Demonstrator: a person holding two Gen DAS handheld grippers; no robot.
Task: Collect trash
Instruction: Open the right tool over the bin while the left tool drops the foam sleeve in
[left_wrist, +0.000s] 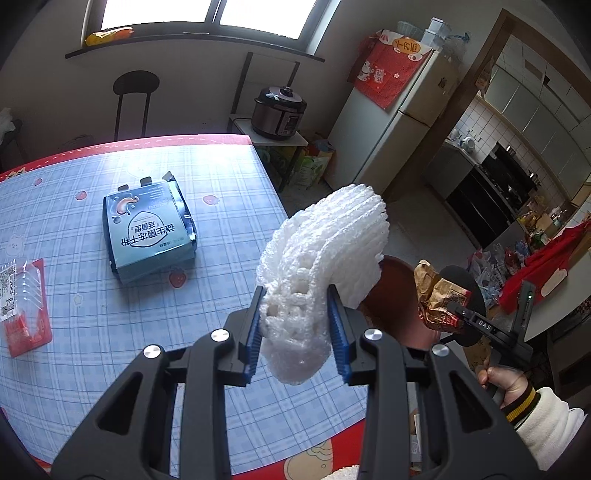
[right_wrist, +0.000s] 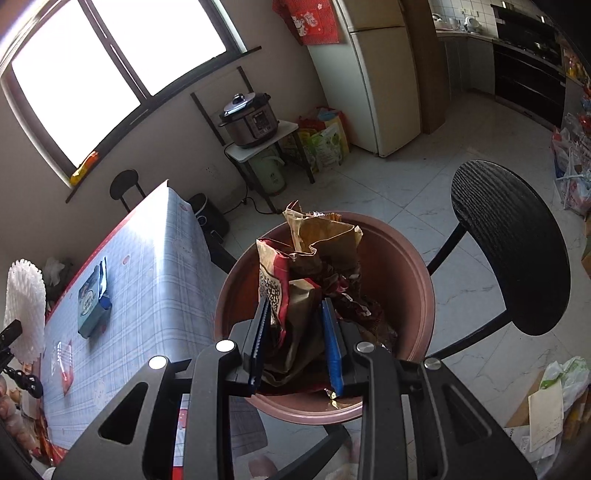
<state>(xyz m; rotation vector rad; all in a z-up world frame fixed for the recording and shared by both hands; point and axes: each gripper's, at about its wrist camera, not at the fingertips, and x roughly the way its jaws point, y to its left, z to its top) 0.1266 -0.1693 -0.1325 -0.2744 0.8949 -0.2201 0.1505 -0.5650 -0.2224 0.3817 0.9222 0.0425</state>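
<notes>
L grip (left_wrist: 295, 328): clamped on white foam fruit-net wad (left_wrist: 325, 251), at table edge.
R grip (right_wrist: 295, 339): clamped on crumpled brown snack bag (right_wrist: 295, 295), over round brown bin (right_wrist: 417, 280).
Risk: springy foam may bounce off bin rim w/ sloppy release.

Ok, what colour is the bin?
Reddish brown bin; the right wrist view shows it best.

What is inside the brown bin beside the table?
The brown bin shows only a smooth inner wall. The right hand-held gripper holds a crumpled snack bag over its opening, and this bag covers the bottom, so other trash there cannot be seen.
</notes>
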